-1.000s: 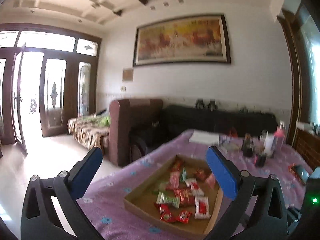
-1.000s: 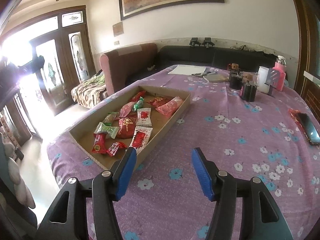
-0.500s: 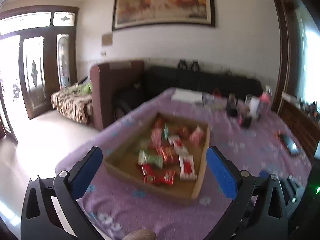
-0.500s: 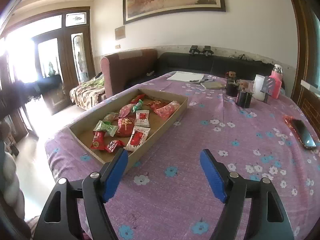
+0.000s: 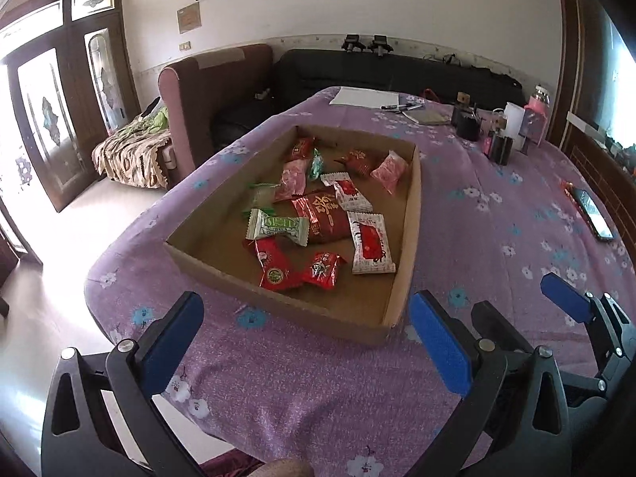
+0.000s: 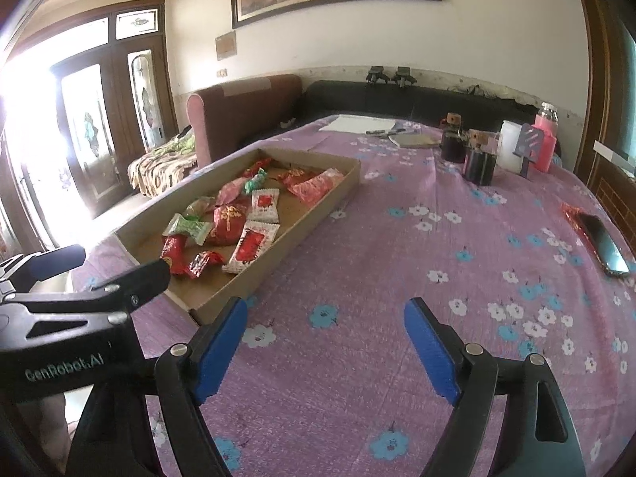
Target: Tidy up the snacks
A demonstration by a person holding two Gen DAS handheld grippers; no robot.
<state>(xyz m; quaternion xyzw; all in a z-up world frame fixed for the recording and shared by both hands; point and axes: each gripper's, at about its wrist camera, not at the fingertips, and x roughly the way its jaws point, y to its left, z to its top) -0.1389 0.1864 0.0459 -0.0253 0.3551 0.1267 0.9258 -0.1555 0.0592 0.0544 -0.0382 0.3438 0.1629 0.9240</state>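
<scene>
The far dark jars [image 6: 479,159] are too small to identify, perhaps condiments. Red, green and white wrapped snacks [image 5: 330,218] lie loose in the shallow brown cardboard tray [image 5: 413,214] on the purple flowered counter [image 6: 397,262]. Left tool [image 5: 306,336] and right tool [image 6: 326,338] hover released, empty.

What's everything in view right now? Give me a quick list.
cardboard tray: one, brown, on the table's left part
snack packets: about a dozen; red, pink, green, white; loose in the tray
tablecloth: one, purple, floral, covering the table
phone: one, black, right edge
dark jars: several, far side
pink bottle: one, far right
papers and pens: far end
left gripper: open, empty, before the tray
right gripper: open, empty, over cloth
</scene>
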